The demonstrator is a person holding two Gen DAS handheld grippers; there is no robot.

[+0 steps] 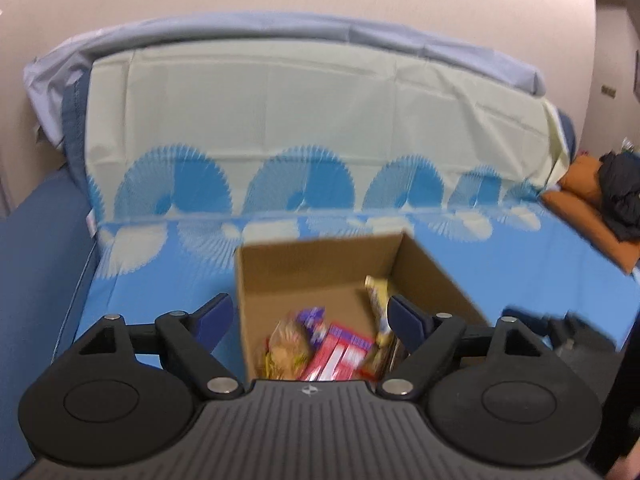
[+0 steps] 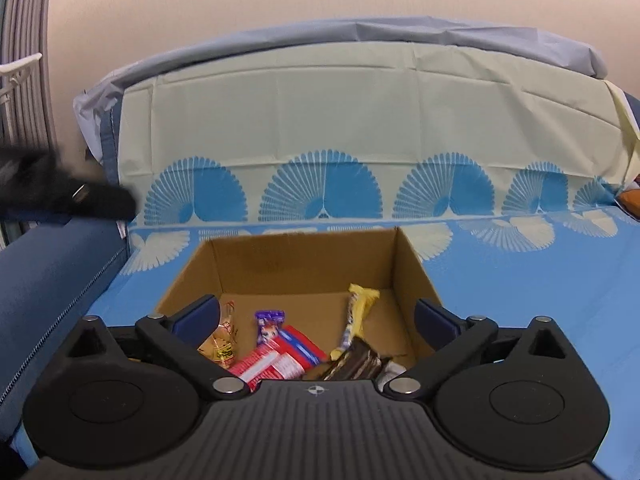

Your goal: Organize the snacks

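An open cardboard box (image 1: 316, 268) (image 2: 304, 264) stands on a cloth-covered sofa seat. Inside lie a yellow bar (image 1: 378, 300) (image 2: 358, 312), red packets (image 1: 340, 356) (image 2: 276, 364), a purple sweet wrapper (image 1: 314, 320) (image 2: 270, 324), a tan bag (image 1: 286, 348) (image 2: 222, 344) and a dark chocolate pack (image 2: 354, 362). My left gripper (image 1: 310, 314) hangs open above the box's near left part, with nothing touching its pads. My right gripper (image 2: 318, 314) is spread wide over the box's near edge, and the snacks lie below its fingers, untouched.
The blue and cream patterned cloth (image 2: 520, 280) covers the sofa seat and back. A blue sofa arm (image 2: 52, 264) is at the left, with a blurred black shape (image 2: 80, 196) above it. An orange cushion (image 1: 576, 196) with a dark garment (image 1: 622, 196) lies far right.
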